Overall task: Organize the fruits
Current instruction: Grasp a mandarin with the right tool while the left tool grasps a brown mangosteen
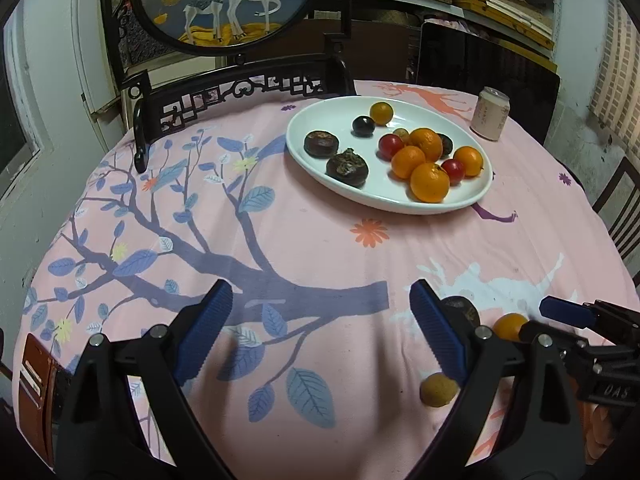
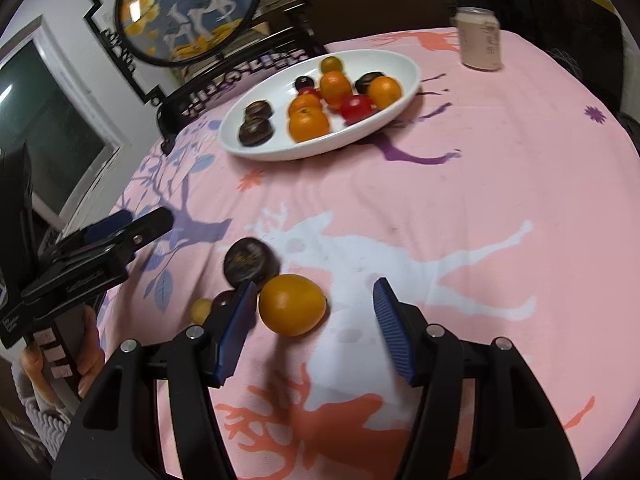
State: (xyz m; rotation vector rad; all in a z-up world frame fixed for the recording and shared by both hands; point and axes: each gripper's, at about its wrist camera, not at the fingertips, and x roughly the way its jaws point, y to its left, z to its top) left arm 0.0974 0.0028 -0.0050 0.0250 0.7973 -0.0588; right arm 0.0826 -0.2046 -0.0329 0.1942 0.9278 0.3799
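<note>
A round surface under a pink cloth printed with blue branches and deer fills both views, with a carved dark frame holding a deer painting at its far edge and a can to the right of it. A white plate on the far half holds oranges, red cherry tomatoes and dark brown fruits.

On the near part of the cloth, well apart from the plate, lie four loose fruits: an orange, a dark fruit just behind it, a small yellow fruit and a dark reddish one partly hidden behind a finger.

The right gripper has its jaws spread, the orange sitting between them, close against the left blue pad and clear of the right one. The left gripper hovers over bare cloth with its jaws spread wide and nothing between them; the small yellow fruit lies just beside its right finger.
</note>
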